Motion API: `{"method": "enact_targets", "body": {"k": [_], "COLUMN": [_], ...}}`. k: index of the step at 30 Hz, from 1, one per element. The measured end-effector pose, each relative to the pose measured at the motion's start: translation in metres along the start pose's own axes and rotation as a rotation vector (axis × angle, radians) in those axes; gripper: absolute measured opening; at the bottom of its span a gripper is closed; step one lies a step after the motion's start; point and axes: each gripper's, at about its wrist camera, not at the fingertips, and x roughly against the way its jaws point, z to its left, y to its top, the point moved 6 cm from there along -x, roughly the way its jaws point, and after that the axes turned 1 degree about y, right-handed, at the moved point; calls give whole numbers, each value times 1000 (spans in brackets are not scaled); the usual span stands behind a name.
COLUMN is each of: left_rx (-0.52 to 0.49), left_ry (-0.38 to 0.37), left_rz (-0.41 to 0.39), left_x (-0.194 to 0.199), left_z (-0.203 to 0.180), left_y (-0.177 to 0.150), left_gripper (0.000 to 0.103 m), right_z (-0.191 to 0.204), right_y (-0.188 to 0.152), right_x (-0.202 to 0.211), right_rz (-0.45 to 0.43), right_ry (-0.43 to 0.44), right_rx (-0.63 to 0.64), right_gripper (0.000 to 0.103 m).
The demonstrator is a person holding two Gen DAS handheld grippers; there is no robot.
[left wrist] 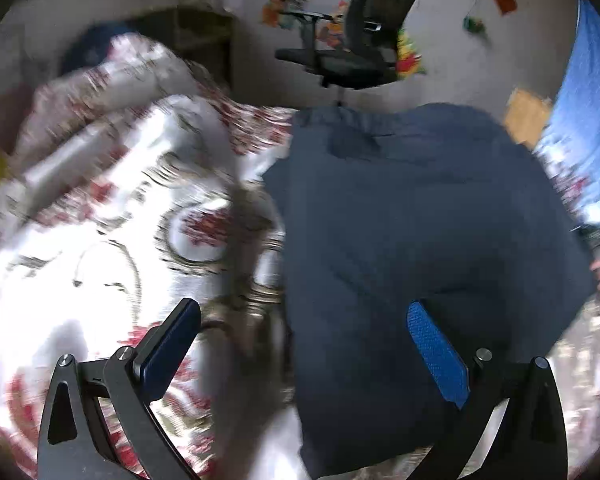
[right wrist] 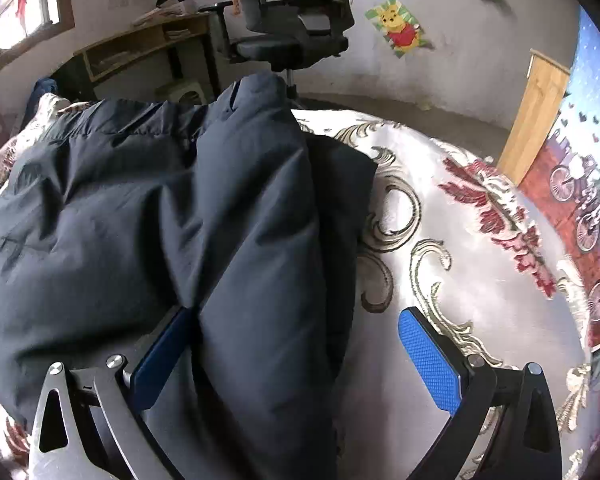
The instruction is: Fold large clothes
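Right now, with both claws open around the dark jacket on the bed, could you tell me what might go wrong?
1. The puffy jacket may spring open: its folded sleeve is not gripped by the open right claw.
2. The left claw could pinch the floral bedspread with the jacket edge. That view is blurred, so aiming is uncertain.

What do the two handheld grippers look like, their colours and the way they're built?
Both are alike. The left gripper and the right gripper each have two flat fingers faced with bright blue textured pads, mounted on angular linkage arms with round silver pivot bolts and triangular cut-outs. The linkages read black on the left gripper; the right gripper's left linkage looks silver-grey. No cables, markings or sleeves show.
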Motion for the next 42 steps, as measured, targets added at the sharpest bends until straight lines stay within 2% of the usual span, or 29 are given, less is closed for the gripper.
{"method": "enact_targets", "body": {"k": [2, 6, 13, 21, 25, 32, 37, 42], "left_rx": [31, 50, 0, 64, 93, 163, 190, 197], "left_ry": [-101, -231, -325, -384, -392, -461, -475, -442], "left_rz": [25, 81, 139, 191, 223, 355, 366, 349], "left_x": [-9, -28, -56, -85, -96, -118, -118, -117], "left_z": [5, 11, 6, 16, 18, 20, 17, 10], "left_y": [8, 28, 62, 80, 87, 84, 86, 89], "left_gripper": [102, 102, 102, 102, 102, 102, 102, 98], "right_z": [0, -3, -11, -5, -1, -2, -7, -2], "right_y": [0, 3, 8, 23, 31, 38, 36, 35], "right_x": [-2, -8, -20, -31, -37, -47, -44, -44], "right_rz": [13, 46, 128, 205, 238, 281, 264, 266], "right_ry": [26, 89, 254, 405, 453, 521, 513, 481], "right_rx": [1, 5, -45, -66, -66, -126, -147, -161], "right_gripper": [103, 103, 103, 103, 103, 103, 103, 100]}}
